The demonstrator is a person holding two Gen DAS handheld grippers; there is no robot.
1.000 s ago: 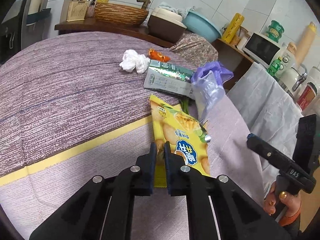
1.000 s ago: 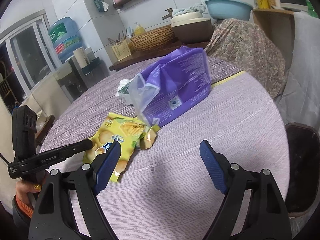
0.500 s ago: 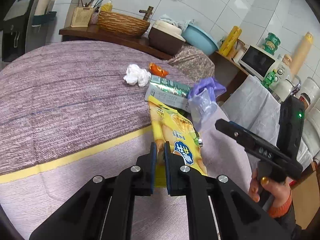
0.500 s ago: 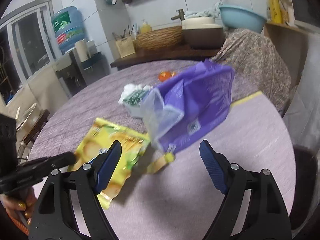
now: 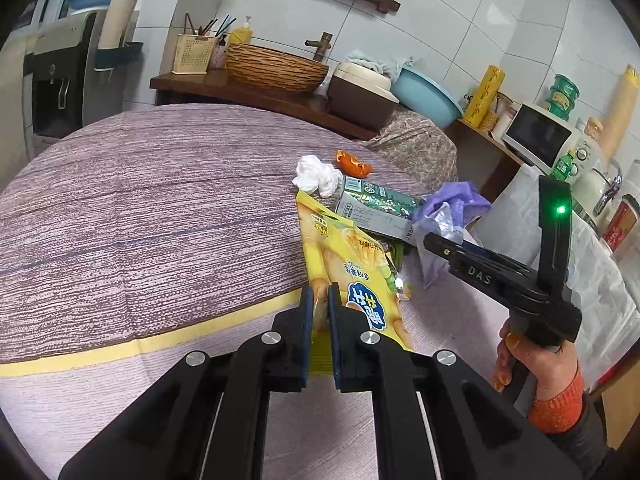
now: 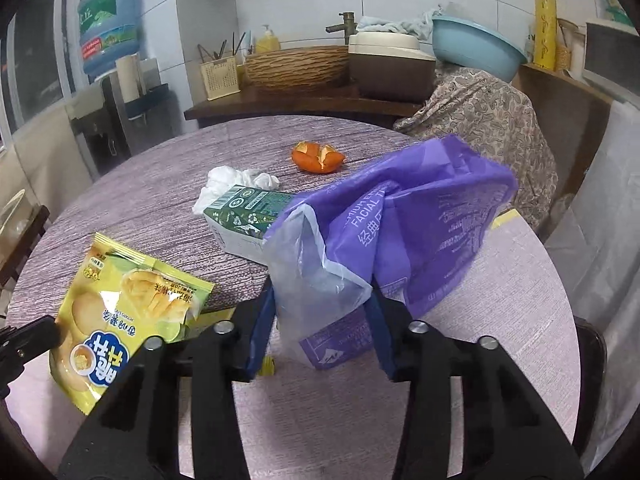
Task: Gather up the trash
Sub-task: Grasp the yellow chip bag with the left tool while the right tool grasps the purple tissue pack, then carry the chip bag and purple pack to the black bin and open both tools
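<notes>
Left fingers: the left gripper [image 5: 318, 320] is clamped flat on the near end of the yellow snack bag [image 5: 352, 268]; both pads press the foil.
Right fingers: the right gripper [image 6: 322, 320] has just been closing its jaws, with the lower, clear-plastic part of the purple tissue wrapper [image 6: 404, 232] between them; the blue pads [image 6: 264, 328] now touch it on both sides, so I read this as a grip just taken.
Snack bag: lies on the table [image 5: 140, 216], its near end at the yellow border stripe close to the near edge, the rest pointing toward the middle.
Purple wrapper: stands puffed up near the table's right edge, leaning over the carton.
Carton: the green-and-white carton [image 6: 248, 216] lies on its side toward the middle, just behind the wrapper.
Tissue: a crumpled white tissue [image 6: 236, 180] lies touching the carton's far end.
Peel: an orange peel [image 6: 318, 156] lies farther back, toward the far edge.
Bin: a dark bin [image 6: 592, 364] shows partly beyond the right edge.
Progress: early, by my judgement. Two pieces are gripped but neither is binned; the carton, tissue and peel lie untouched.
</notes>
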